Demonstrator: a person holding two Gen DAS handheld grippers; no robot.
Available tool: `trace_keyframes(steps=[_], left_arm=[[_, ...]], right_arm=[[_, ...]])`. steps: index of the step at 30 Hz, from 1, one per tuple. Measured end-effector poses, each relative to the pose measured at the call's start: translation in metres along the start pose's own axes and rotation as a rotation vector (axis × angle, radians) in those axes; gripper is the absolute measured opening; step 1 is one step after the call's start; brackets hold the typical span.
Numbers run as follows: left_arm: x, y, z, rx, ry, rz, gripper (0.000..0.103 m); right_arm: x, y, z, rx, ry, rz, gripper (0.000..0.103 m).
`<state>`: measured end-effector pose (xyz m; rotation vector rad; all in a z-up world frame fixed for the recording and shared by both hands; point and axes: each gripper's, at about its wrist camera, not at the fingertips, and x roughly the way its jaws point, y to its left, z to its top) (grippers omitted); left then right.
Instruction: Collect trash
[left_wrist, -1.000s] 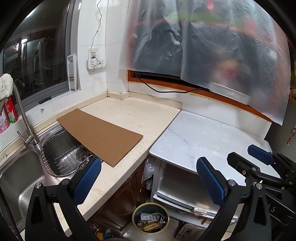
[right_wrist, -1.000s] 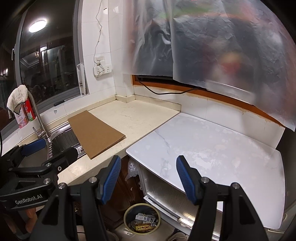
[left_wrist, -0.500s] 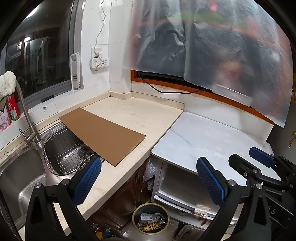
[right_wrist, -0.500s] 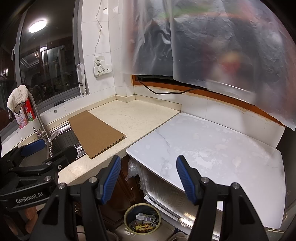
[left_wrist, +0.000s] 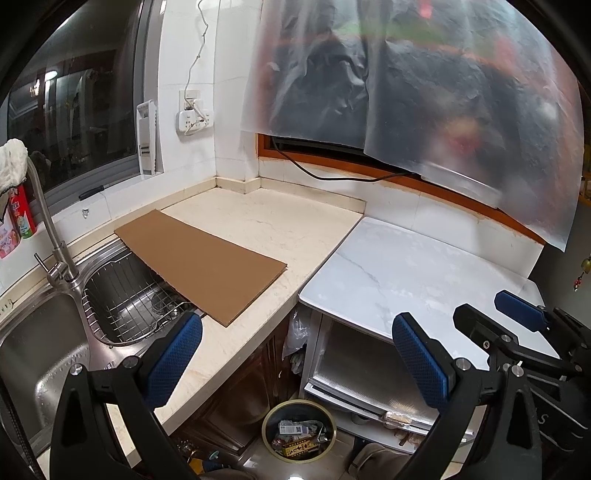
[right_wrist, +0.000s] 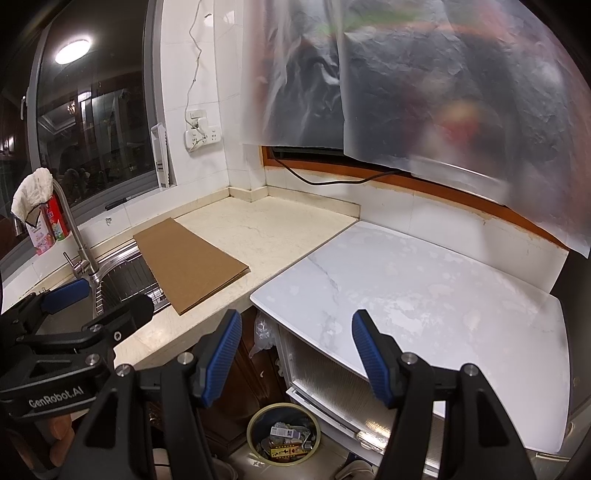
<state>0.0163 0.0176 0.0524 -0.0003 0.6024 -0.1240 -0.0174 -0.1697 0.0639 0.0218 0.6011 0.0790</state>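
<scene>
Cardboard sheet (left_wrist: 201, 267) overhanging sink (left_wrist: 40, 343)

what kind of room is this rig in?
Most likely a home kitchen: a stainless steel sink with a tall faucet, a beige stone countertop by tiled walls, and a round trash bin on the floor.

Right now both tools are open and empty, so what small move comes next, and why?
Probably ease the left tool toward the cardboard sheet's near corner overhanging the sink; it looks like the only loose item on the counter, and the bin sits below.
</scene>
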Motion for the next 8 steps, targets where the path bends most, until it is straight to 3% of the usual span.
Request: trace_keyframes(steps=[8], left_arm=[[-0.0006,0.0004,-0.002,-0.002,0.007,-0.002,0.102]], right_arm=[[0.001,0.0005,-0.0004,0.0,0.005,-0.002,0.063]])
